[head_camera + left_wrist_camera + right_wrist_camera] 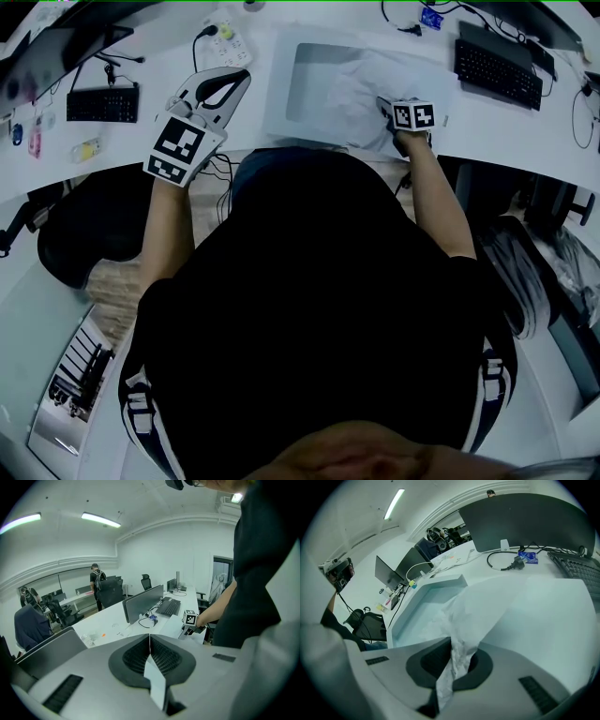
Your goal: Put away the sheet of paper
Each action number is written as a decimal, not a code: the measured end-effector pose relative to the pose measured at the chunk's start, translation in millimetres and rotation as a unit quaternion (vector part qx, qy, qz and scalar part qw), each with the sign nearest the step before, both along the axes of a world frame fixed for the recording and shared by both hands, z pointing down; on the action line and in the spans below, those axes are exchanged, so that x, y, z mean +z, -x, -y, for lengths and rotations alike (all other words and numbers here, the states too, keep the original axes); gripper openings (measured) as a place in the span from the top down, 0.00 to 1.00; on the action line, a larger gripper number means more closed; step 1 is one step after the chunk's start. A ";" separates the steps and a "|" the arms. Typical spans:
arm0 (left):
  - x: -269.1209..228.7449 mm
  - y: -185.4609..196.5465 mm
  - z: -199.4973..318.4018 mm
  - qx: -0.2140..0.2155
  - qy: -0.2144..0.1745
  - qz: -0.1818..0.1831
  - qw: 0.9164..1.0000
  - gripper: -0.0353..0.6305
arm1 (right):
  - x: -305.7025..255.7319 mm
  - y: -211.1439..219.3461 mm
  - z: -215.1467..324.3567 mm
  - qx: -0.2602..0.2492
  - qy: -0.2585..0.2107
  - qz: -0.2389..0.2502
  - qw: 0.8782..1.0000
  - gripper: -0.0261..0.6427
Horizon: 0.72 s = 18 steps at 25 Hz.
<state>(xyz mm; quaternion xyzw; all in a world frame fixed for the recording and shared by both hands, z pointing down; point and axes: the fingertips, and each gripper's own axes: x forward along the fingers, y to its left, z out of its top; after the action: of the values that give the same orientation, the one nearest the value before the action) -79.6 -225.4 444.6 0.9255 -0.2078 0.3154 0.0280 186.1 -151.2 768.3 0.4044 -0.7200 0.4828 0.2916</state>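
A crumpled white sheet of paper lies half in a shallow white tray on the desk and spills over the tray's right edge. My right gripper sits at the sheet's near right corner and is shut on it. In the right gripper view the paper bunches up and runs down between the closed pads of that gripper, with the tray behind it. My left gripper is held up left of the tray, away from the sheet. It is shut, with a small white strip pinched between the pads.
One keyboard lies at the far left, another at the far right. A power strip and cables sit behind the tray. A dark monitor stands beyond the paper. A black chair is at my left.
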 end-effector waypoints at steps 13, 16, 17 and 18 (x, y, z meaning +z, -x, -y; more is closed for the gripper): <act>3.8 16.1 5.1 -0.011 0.006 0.005 1.000 0.91 | 4.5 31.3 15.1 -0.021 0.001 0.009 1.000 0.94; 5.1 17.2 5.8 -0.011 0.006 0.006 1.000 0.91 | 5.1 35.9 18.5 -0.026 0.001 0.011 1.000 0.94; 6.0 18.9 6.7 -0.011 0.007 0.007 1.000 0.91 | 5.6 38.3 19.8 -0.027 0.002 0.010 1.000 0.94; 7.3 22.2 8.6 -0.011 0.008 0.007 1.000 0.91 | 6.5 42.2 21.8 -0.029 0.003 0.010 1.000 0.94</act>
<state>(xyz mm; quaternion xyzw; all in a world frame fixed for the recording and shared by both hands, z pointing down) -101.8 -234.0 451.9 0.9206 -0.2157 0.3233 0.0377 143.9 -173.1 774.7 0.3776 -0.7328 0.4804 0.2994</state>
